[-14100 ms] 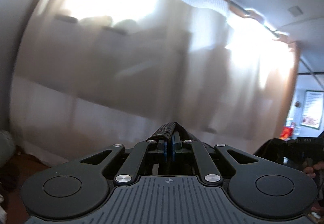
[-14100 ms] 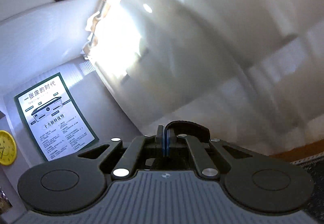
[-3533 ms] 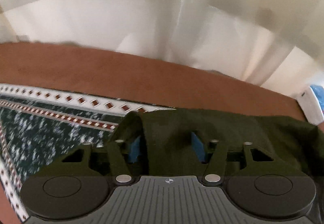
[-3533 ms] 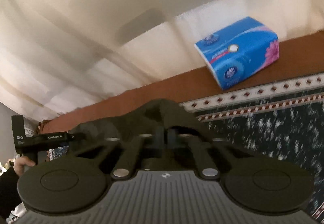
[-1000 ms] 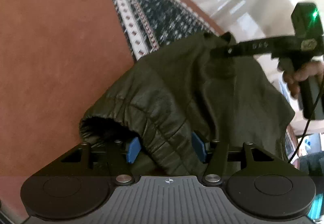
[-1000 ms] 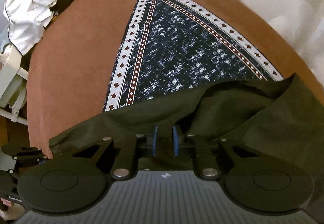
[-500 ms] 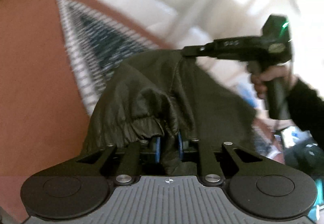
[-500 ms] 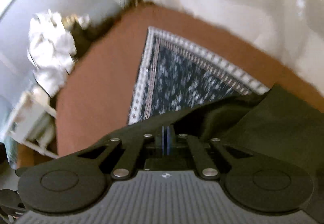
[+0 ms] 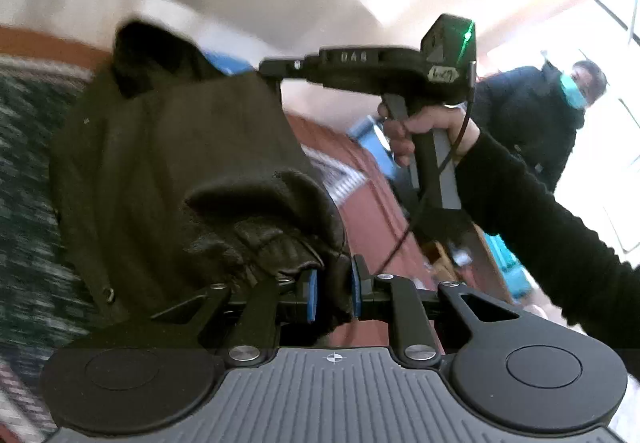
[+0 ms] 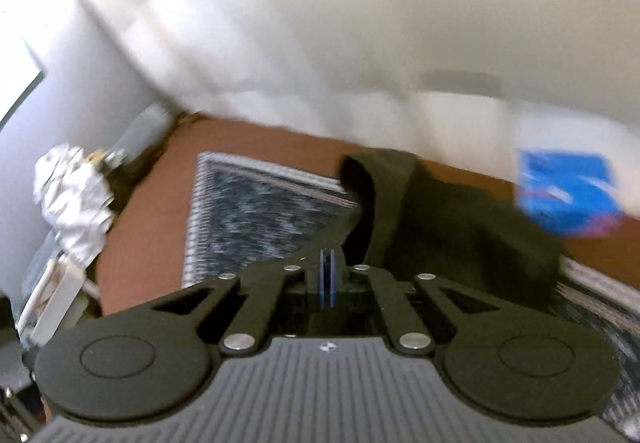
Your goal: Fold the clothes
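Lifted off the brown bed (image 10: 152, 211) (curtains (image 10: 320, 23) behind), both tongs (image 9: 332, 295) (image 10: 328, 277) pinch the garment (image 9: 180, 163).

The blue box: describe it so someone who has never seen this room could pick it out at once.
Start at the brown tabletop with the dark patterned cloth spread on it, in front of the pale curtain. Follow the table's far edge to the right, past the dark green garment. The blue box sits there, the only bright blue thing, with pink at its lower corner; blur hides its print.

Both grippers, left (image 9: 332, 293) and right (image 10: 328, 277), now clamp the dark green garment (image 9: 172, 163), lifted off the patterned cloth (image 10: 256, 215).
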A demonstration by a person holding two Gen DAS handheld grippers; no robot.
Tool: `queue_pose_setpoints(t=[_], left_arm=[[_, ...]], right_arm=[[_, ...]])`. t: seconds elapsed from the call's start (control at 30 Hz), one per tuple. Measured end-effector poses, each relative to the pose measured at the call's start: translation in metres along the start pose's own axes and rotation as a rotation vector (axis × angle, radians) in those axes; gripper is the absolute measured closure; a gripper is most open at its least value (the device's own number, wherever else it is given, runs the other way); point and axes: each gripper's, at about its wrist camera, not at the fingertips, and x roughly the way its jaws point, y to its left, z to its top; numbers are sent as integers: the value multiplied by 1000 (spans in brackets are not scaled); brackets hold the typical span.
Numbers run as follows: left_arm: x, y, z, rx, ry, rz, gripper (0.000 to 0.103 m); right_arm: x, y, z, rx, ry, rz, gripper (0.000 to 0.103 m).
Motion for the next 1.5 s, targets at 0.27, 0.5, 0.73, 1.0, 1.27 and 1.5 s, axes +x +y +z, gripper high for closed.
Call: queue_pose_setpoints(t=[0.27,0.5,0.73,1.0,1.27,1.5], left_arm=[[48,-21,0,-13,41,-100,89],[27,6,-20,-88,23,-57,89],[35,7,-21,-68,53,-79,88],[41,10,-36,-26,124,-114,87],[10,25,-44,-46,73,-131,76],[-85,77,-67,-109,-54,-33,76]], right_arm=[[-72,-51,-37,178,-130,-65,103],[-54,-23,-21,100,-77,-145,98],[-28,-43,-65,278,134,-315,34],[-25,-81,-127,691,212,-248,35],[-3,-26,-99,541,198,-143,94],[64,74,-20,330,230,51,94]])
